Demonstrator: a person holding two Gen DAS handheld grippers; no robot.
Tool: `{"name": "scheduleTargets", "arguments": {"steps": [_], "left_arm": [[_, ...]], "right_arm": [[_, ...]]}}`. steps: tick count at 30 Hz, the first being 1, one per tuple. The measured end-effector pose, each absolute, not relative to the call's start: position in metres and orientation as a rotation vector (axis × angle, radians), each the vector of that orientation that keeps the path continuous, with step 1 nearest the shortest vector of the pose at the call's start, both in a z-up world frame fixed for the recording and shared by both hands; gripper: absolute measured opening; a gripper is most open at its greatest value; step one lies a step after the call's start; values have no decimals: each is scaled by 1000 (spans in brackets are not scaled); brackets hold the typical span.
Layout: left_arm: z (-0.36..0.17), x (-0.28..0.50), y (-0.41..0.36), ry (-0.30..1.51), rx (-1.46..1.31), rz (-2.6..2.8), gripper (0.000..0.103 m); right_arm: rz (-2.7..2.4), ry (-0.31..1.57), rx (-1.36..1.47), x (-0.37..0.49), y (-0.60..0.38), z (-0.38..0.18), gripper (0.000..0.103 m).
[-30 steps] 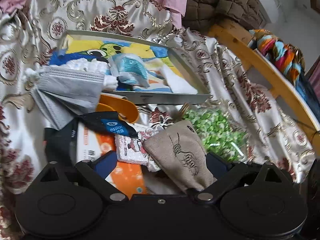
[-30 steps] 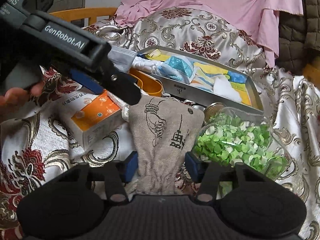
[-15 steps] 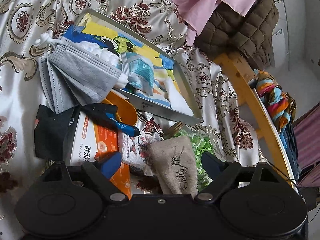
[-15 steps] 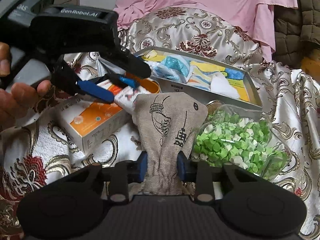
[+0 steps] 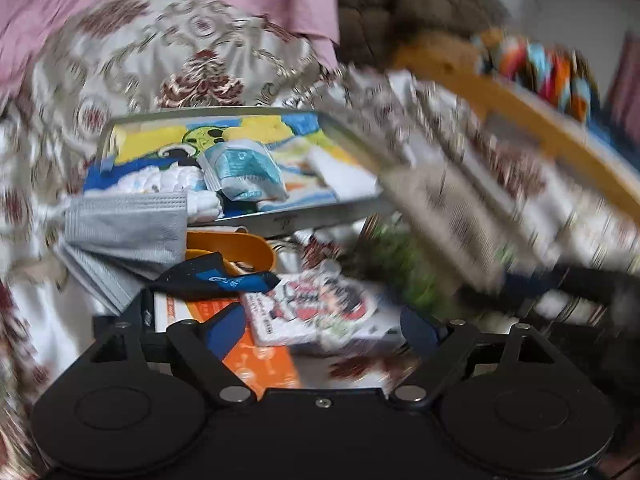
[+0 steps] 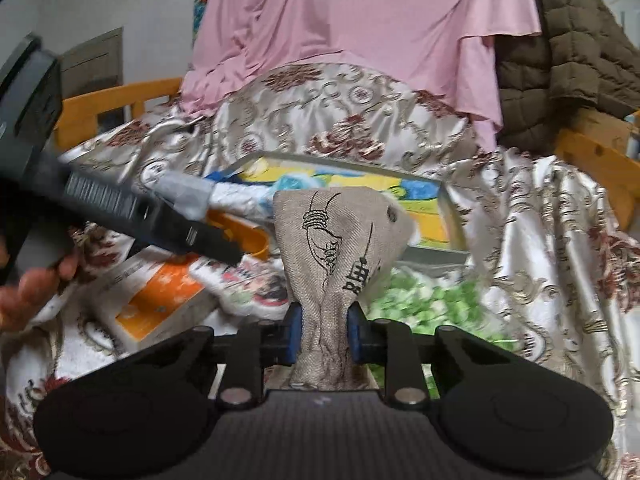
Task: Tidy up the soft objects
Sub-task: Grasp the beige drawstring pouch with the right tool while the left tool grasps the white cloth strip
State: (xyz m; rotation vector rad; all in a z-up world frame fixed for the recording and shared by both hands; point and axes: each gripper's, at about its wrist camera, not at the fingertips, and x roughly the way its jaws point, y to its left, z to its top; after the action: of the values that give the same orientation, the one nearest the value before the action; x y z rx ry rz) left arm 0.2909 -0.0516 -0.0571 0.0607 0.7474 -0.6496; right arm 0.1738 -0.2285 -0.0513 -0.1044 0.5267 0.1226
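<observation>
**Linen pouch pinched in the right gripper, left gripper spread wide**

We see the right gripper (image 6: pixel 324 338) closing on the neck of a beige linen pouch (image 6: pixel 340 236), its blue pads (image 6: pixel 294 334) pressing the cloth from both sides so that it bunches between them. The pouch stands up and fans out just ahead of the fingers, printed with dark line drawings, and it hides part of the metal tray (image 6: pixel 450 208) beyond it.

The left gripper (image 5: pixel 320 330) stands spread, with nothing pressed between its pads. Just ahead of it lies a printed tissue pack (image 5: pixel 316 308), partly on an orange box (image 5: pixel 256 360). Further ahead and to its left sit a grey face mask (image 5: pixel 128 224) and an orange scoop (image 5: pixel 236 246); the tray (image 5: pixel 304 216) beyond them holds a teal packet (image 5: pixel 244 172) and white folded cloths (this view is badly blurred on its right side).

In the right wrist view the left gripper crosses in from the left, held by a hand (image 6: pixel 36 288). A bag of green bits (image 6: pixel 428 300) lies ahead and to the right of the right gripper, all on a floral bedspread (image 6: pixel 540 240).
</observation>
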Motion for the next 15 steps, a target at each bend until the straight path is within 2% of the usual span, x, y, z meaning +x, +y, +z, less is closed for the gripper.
{"name": "scheduleTargets", "arguments": {"steps": [15], "left_arm": [[-84,269,-112,597,776,-589,83]], "right_arm": [[101,532,-25,177,-245,-45,25]]}}
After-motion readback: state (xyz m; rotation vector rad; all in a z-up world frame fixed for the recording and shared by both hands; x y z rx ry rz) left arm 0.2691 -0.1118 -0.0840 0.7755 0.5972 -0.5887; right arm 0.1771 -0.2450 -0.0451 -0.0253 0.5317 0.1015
